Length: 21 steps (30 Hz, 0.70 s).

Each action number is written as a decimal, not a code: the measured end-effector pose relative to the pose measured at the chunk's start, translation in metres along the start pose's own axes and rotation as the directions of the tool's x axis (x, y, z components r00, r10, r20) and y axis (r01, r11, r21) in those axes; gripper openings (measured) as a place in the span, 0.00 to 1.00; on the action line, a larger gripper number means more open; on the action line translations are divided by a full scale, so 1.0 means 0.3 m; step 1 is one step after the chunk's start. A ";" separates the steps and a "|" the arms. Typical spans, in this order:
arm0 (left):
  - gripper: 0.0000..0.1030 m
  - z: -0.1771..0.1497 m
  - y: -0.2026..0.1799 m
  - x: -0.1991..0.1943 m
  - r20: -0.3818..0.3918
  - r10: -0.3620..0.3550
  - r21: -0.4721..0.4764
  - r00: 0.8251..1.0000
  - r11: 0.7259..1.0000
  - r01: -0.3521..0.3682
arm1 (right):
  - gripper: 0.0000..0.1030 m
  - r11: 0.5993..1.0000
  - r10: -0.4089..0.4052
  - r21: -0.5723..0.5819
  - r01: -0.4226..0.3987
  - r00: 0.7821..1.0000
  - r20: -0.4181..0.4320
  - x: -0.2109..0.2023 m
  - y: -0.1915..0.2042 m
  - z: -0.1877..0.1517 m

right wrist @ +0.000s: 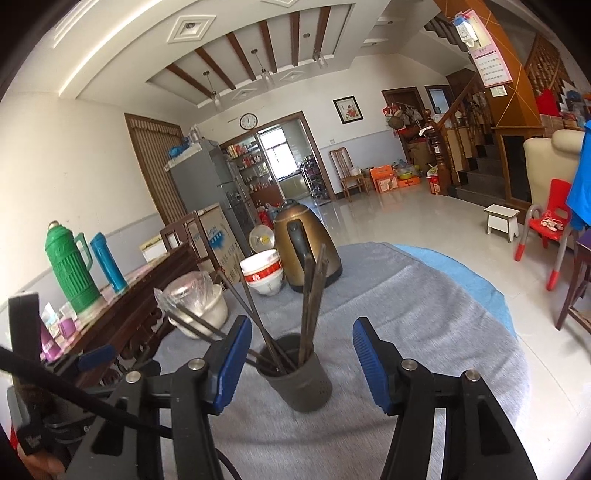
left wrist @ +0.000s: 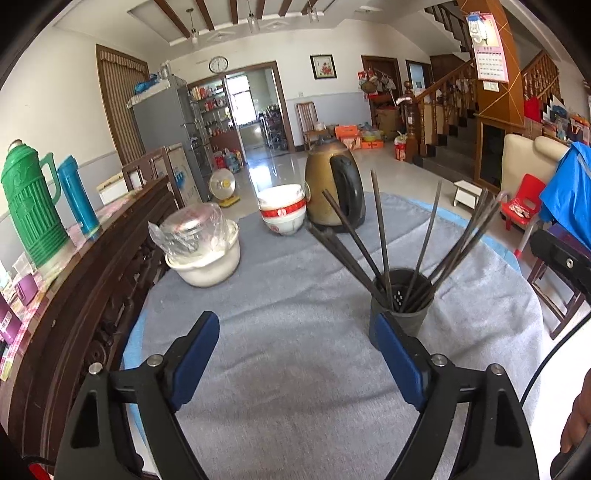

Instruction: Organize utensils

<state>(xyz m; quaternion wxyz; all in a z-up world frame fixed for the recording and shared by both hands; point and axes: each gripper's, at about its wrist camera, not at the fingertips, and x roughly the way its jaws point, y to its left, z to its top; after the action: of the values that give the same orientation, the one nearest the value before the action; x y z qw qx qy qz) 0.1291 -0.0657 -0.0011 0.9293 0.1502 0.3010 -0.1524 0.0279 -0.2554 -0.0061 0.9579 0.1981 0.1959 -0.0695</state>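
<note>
Left gripper (left wrist: 295,354), open-jawed, beside chopstick holder (left wrist: 400,306).

White walls (right wrist: 74,155), glossy pale tile floor (right wrist: 424,214), beamed ceiling (left wrist: 221,14) with pendant lamps. Wall clock (left wrist: 218,64) upper centre above a wide doorway (left wrist: 255,107), daylight inside. Grey fridge (left wrist: 166,118) centre left, wooden staircase (left wrist: 454,110) upper right, red plastic chair (right wrist: 554,225) at right edge.

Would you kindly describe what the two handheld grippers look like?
Both the left gripper and the right gripper have black angular plastic frames, silver pivot bolts, and two fingers faced with blue ribbed pads. A thin black cable trails beside the left one.
</note>
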 end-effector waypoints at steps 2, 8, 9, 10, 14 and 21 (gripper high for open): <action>0.84 -0.013 -0.007 0.010 -0.025 0.001 0.003 1.000 1.000 -0.001 | 0.60 1.000 -0.011 -0.013 0.010 1.000 -0.016 -0.007 0.001 -0.018; 0.84 -0.052 -0.023 0.027 -0.082 0.029 0.012 0.996 1.000 -0.028 | 0.60 1.000 -0.028 -0.016 0.027 0.998 -0.059 -0.017 -0.015 -0.074; 0.84 -0.058 -0.024 0.027 -0.090 0.032 0.011 0.995 0.999 -0.031 | 0.60 1.000 -0.028 -0.014 0.027 0.998 -0.064 -0.017 -0.017 -0.079; 0.85 -0.062 -0.025 0.025 -0.095 0.037 0.011 0.995 0.999 -0.036 | 0.60 1.000 -0.028 -0.011 0.028 0.997 -0.070 -0.020 -0.021 -0.086; 0.85 -0.074 -0.036 0.007 -0.095 0.082 0.027 0.992 0.996 -0.079 | 0.60 1.000 -0.022 -0.006 0.021 0.997 -0.069 -0.037 -0.012 -0.091; 0.85 -0.092 -0.050 -0.044 -0.085 0.087 0.027 0.993 0.996 -0.085 | 0.60 1.000 -0.013 -0.011 0.012 0.997 -0.071 -0.073 0.021 -0.109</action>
<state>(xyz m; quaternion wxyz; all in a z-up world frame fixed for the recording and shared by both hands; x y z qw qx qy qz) 0.0993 -0.0664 -0.0173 0.9194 0.1801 0.3323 -0.1089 -0.0023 -0.2352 -0.0227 0.9509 0.1943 0.2314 -0.0674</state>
